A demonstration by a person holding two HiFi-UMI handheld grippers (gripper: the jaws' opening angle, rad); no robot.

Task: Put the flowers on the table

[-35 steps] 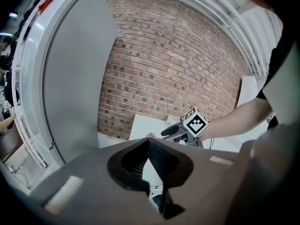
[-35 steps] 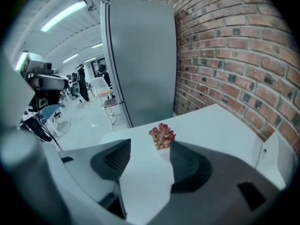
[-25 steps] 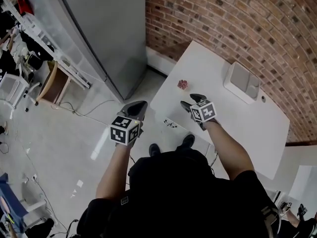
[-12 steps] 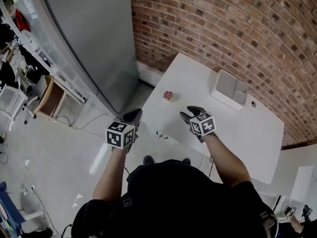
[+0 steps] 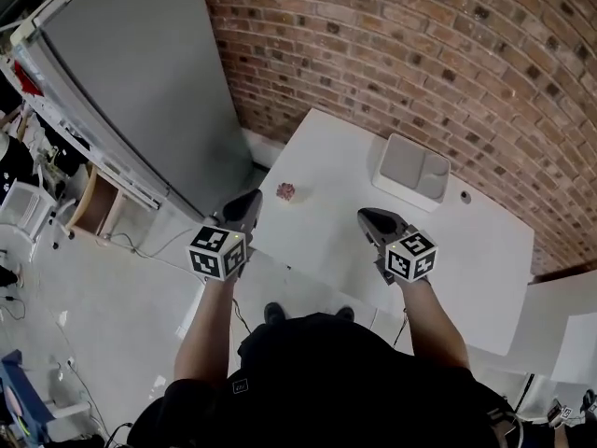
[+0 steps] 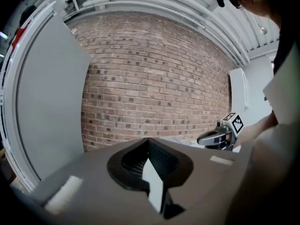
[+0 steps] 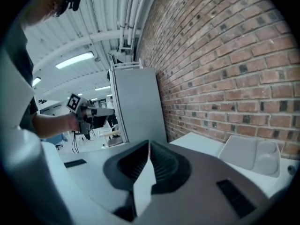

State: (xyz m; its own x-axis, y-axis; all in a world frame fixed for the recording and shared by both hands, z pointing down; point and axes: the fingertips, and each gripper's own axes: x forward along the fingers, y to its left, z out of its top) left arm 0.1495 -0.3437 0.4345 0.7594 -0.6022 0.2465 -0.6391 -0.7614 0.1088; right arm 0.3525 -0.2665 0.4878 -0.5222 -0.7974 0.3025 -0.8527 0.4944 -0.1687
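The flowers [image 5: 285, 191], a small pink-red cluster, lie on the white table [image 5: 336, 171] near its left edge. My left gripper [image 5: 250, 200] hovers just off that table edge, a little below-left of the flowers, with its jaws together and nothing in them [image 6: 148, 140]. My right gripper [image 5: 370, 217] is over the table's front part, well right of the flowers. Its jaws have just been closing and now meet with nothing between them [image 7: 149, 144]. Neither gripper view shows the flowers.
A white rectangular tray [image 5: 410, 171] sits at the back of the table near the brick wall [image 5: 420, 45], with a small dark item [image 5: 464, 196] to its right. A tall grey cabinet [image 5: 140, 91] stands left of the table. Shelves and clutter line the far left.
The right jaws stood open near the flowers and are now shut and empty, further right of them. Both grippers have lifted. The flowers stay on the table.
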